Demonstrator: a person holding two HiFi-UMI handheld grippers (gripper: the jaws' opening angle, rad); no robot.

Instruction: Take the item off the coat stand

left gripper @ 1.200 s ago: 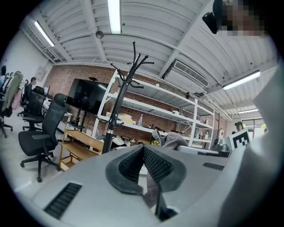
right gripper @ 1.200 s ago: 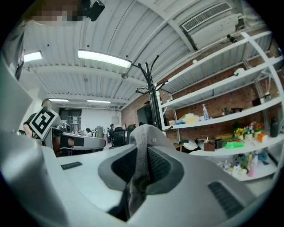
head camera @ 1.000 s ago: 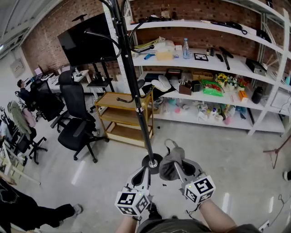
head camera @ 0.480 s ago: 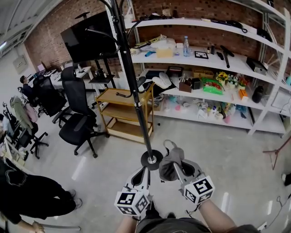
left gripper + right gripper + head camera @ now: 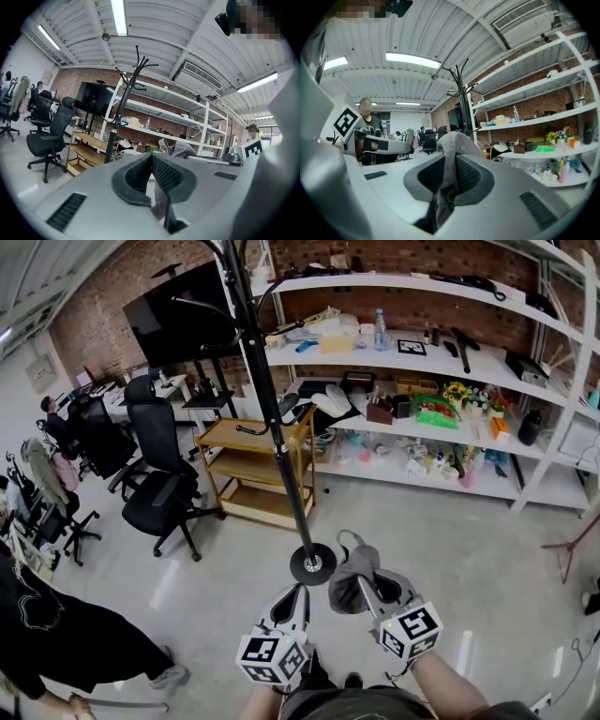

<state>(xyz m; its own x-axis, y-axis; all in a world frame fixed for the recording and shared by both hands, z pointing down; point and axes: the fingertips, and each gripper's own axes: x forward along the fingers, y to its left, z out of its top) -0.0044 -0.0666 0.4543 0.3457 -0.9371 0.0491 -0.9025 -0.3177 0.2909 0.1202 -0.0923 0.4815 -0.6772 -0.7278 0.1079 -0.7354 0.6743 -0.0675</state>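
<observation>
The black coat stand (image 5: 281, 456) rises from its round base (image 5: 312, 565) on the floor just ahead of both grippers; its hooks show bare where I can see them. My right gripper (image 5: 362, 579) is shut on a grey cap (image 5: 349, 579), held low to the right of the base. In the right gripper view the cap's fabric (image 5: 450, 145) is pinched between the pads, with the stand (image 5: 464, 93) beyond it. My left gripper (image 5: 298, 592) is shut with nothing in it, just below the base. The left gripper view shows its pads (image 5: 164, 173) closed together and the cap (image 5: 180, 149) off to the right.
White shelving (image 5: 422, 362) full of small items lines the brick wall behind the stand. A wooden cart (image 5: 248, 479) and office chairs (image 5: 164, 493) stand to the left. A person in black (image 5: 56, 634) is close at the lower left. A tripod leg (image 5: 567, 554) sits at the right.
Both grippers and the cap have stayed put. The person in black at the lower left has stepped further into view, and the view has shifted slightly.
</observation>
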